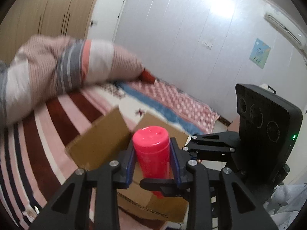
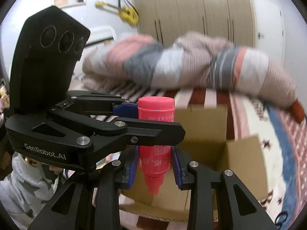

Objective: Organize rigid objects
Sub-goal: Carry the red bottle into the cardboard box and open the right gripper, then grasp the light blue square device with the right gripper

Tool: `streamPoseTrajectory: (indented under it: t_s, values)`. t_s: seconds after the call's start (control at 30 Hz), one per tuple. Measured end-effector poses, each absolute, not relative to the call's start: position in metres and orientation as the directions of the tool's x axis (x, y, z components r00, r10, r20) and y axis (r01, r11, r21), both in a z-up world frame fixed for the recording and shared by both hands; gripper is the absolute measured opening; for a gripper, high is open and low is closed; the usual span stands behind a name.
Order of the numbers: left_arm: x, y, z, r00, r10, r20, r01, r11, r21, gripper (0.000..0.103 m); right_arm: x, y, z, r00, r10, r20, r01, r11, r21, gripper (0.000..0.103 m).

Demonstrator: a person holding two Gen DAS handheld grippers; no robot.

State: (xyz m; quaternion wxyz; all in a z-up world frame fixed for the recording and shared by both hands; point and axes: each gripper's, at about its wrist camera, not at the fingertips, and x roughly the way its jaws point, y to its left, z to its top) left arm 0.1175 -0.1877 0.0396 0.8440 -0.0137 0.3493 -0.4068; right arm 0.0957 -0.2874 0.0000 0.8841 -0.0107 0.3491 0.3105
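My left hand-held gripper (image 1: 151,161) pinches a pink bottle (image 1: 151,153) between its blue pads (image 1: 175,164), the flat base of the bottle turned up toward the lens. A black finger of my right hand-held gripper (image 1: 163,186) crosses in front of the bottle lower down and hides part of it. Behind it stands an open cardboard box (image 1: 99,143) on the bed (image 1: 38,134), which carries a striped cover. A folded striped blanket (image 1: 63,67) lies beyond the box (blurred, so I cannot make out more of it).

In the right wrist view, my right hand-held gripper (image 2: 154,164) clamps the same pink bottle (image 2: 155,153) on its lower half, blue pads (image 2: 176,166) pressed to both sides, the narrow neck pointing down. My left hand-held gripper (image 2: 153,118) comes in from the left and grips the bottle higher up, so both hold it at once. The bottle hangs over the open cardboard box (image 2: 245,163), not touching it, with the bed (image 2: 259,118) beyond
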Motion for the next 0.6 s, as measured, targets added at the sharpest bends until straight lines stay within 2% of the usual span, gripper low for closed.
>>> streamPoseTrajectory:
  t_s: [0.1, 0.13, 0.23, 0.27, 0.37, 0.47, 0.53, 0.6]
  values:
    - [0.121, -0.191, 0.025, 0.407, -0.664, -0.627, 0.660, 0.689, -0.301, 0.033, 0.103, -0.286, -0.015, 0.519, 0.522, -0.676, -0.549, 0.810, 0.204, 0.027]
    - [0.120, -0.191, 0.023, 0.418, -0.649, -0.635, 0.654, 0.700, -0.285, 0.037, 0.101, -0.285, -0.018, 0.514, 0.510, -0.689, -0.544, 0.815, 0.198, 0.027]
    - [0.116, -0.186, 0.028, 0.485, -0.605, -0.631, 0.631, 0.742, -0.226, 0.062, 0.100, -0.285, -0.022, 0.539, 0.465, -0.702, -0.515, 0.842, 0.162, 0.031]
    - [0.114, -0.182, 0.031, 0.499, -0.605, -0.621, 0.626, 0.747, -0.224, 0.066, 0.098, -0.286, -0.020, 0.551, 0.458, -0.698, -0.508, 0.847, 0.155, 0.035]
    - [0.109, -0.160, 0.042, 0.533, -0.614, -0.582, 0.609, 0.756, -0.241, 0.068, 0.088, -0.287, -0.011, 0.579, 0.476, -0.662, -0.510, 0.845, 0.162, 0.043]
    - [0.103, -0.133, 0.053, 0.597, -0.586, -0.548, 0.569, 0.791, -0.226, 0.076, 0.079, -0.280, 0.003, 0.583, 0.535, -0.611, -0.553, 0.812, 0.184, 0.044]
    - [0.099, -0.111, 0.059, 0.642, -0.557, -0.528, 0.535, 0.818, -0.213, 0.078, 0.072, -0.272, 0.011, 0.592, 0.561, -0.578, -0.579, 0.796, 0.180, 0.045]
    - [0.091, -0.090, 0.064, 0.681, -0.522, -0.514, 0.498, 0.844, -0.198, 0.081, 0.063, -0.257, 0.019, 0.599, 0.590, -0.541, -0.619, 0.770, 0.155, 0.055]
